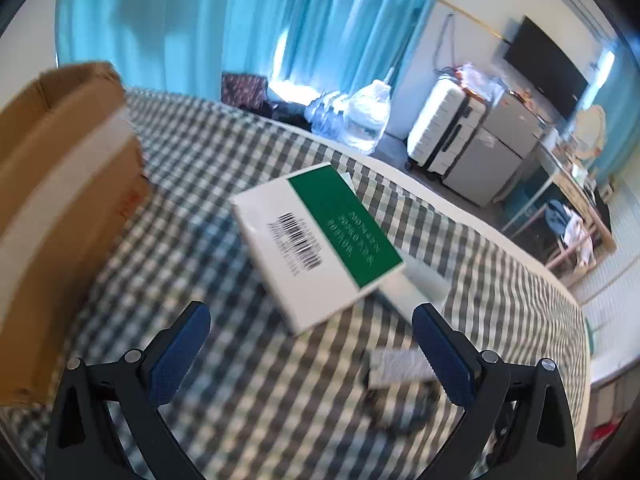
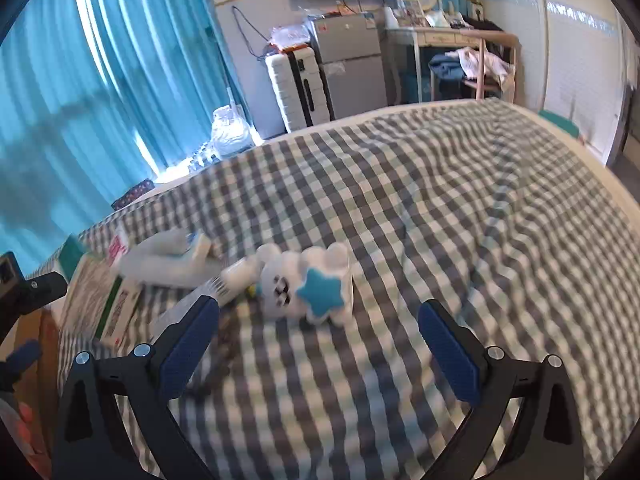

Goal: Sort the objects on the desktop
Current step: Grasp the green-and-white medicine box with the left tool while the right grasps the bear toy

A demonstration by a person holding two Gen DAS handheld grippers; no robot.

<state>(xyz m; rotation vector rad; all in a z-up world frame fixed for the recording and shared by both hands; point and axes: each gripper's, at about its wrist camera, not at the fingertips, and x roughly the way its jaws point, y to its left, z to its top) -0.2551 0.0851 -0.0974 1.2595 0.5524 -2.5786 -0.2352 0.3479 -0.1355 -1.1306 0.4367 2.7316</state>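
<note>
My left hand-held gripper (image 1: pixel 311 354) hangs open and empty over the checked bed cover (image 1: pixel 224 168). Just ahead lies a white and green box (image 1: pixel 316 244), flat, with a barcode and green lettering too blurred for me to read. A cardboard box (image 1: pixel 60 216) stands close on the left, leaving little room there. My right hand-held gripper (image 2: pixel 318 350) is open too, empty, facing a white plush toy (image 2: pixel 308 284) with a blue star; bare bed cover stretches to its right.

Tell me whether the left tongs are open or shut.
Open: the left tongs have blue pads spread wide apart, holding nothing, above the checked cloth.
</note>
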